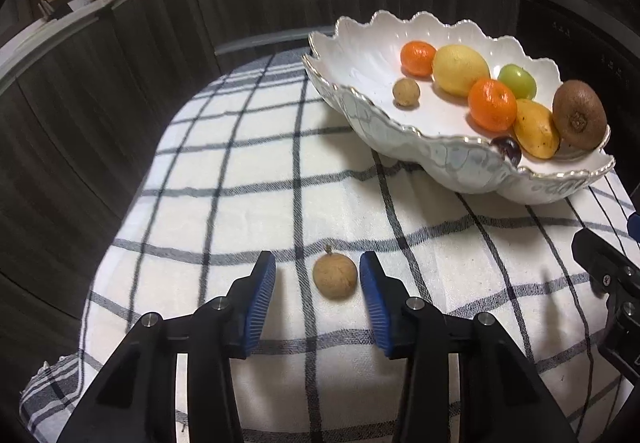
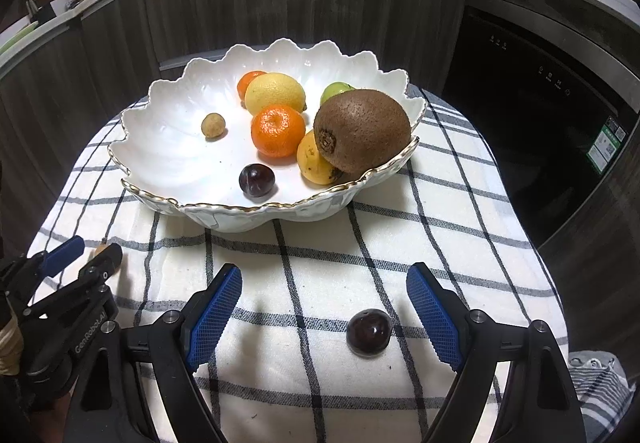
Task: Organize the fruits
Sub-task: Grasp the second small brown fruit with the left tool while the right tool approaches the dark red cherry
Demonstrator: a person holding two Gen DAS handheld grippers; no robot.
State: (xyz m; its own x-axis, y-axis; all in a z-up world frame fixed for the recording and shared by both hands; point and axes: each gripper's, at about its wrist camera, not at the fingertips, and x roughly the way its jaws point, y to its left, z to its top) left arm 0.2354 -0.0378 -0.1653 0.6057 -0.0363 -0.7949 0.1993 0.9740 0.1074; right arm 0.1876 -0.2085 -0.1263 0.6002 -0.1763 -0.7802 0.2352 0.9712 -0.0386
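A white scalloped bowl (image 1: 360, 55) (image 2: 168, 147) on the checked cloth holds two oranges, a lemon (image 2: 275, 92), a green fruit, a yellow fruit, a kiwi (image 2: 362, 131), a small longan (image 2: 213, 125) and a dark grape (image 2: 257, 180). My left gripper (image 1: 318, 277) is open, its fingers either side of a loose brown longan (image 1: 334, 277) on the cloth; the right pad is close to it. My right gripper (image 2: 324, 307) is open around a dark grape (image 2: 368, 331) lying on the cloth, not touching it.
The checked cloth (image 1: 248, 171) covers a small table that drops off at left and front. Dark cabinet fronts (image 2: 240, 3) stand behind, a black appliance (image 2: 540, 103) at the right. The left gripper (image 2: 84, 271) shows at the right wrist view's left edge.
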